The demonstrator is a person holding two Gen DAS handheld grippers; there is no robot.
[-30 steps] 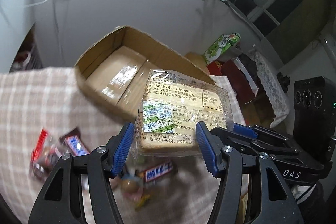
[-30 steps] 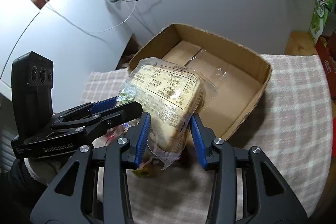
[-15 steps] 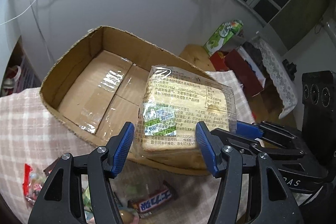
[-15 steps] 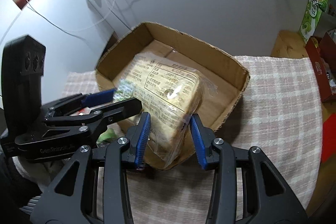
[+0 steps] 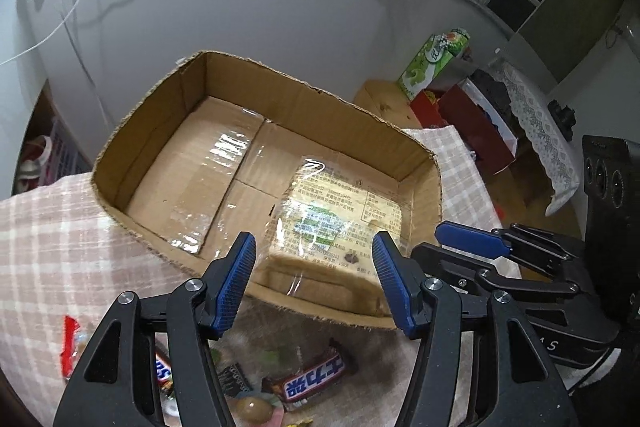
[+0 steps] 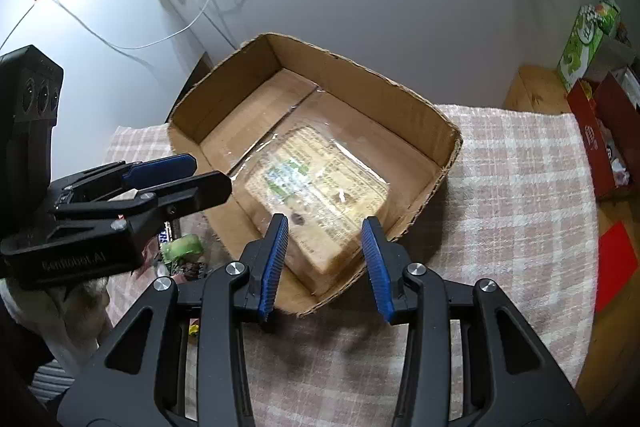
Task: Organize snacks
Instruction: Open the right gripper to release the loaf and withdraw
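A clear-wrapped bread pack (image 5: 336,231) lies flat in the near right corner of an open cardboard box (image 5: 152,115); it also shows in the right wrist view (image 6: 320,199) inside the box (image 6: 400,107). My left gripper (image 5: 314,271) is open and empty just above the box's near wall. My right gripper (image 6: 325,255) is open and empty above the pack's near end. Each gripper shows in the other's view, the right one (image 5: 476,243) and the left one (image 6: 168,175).
Loose snacks lie on the checked cloth (image 6: 512,187) before the box: a chocolate bar (image 5: 312,379), a red packet (image 5: 69,343), a green-wrapped snack (image 6: 184,247). A green carton (image 5: 436,59) and red boxes (image 6: 600,131) stand off to the right.
Both grippers let go of the bread pack, which now lies in the box. Both jaws have opened wider and pulled back above the near wall.
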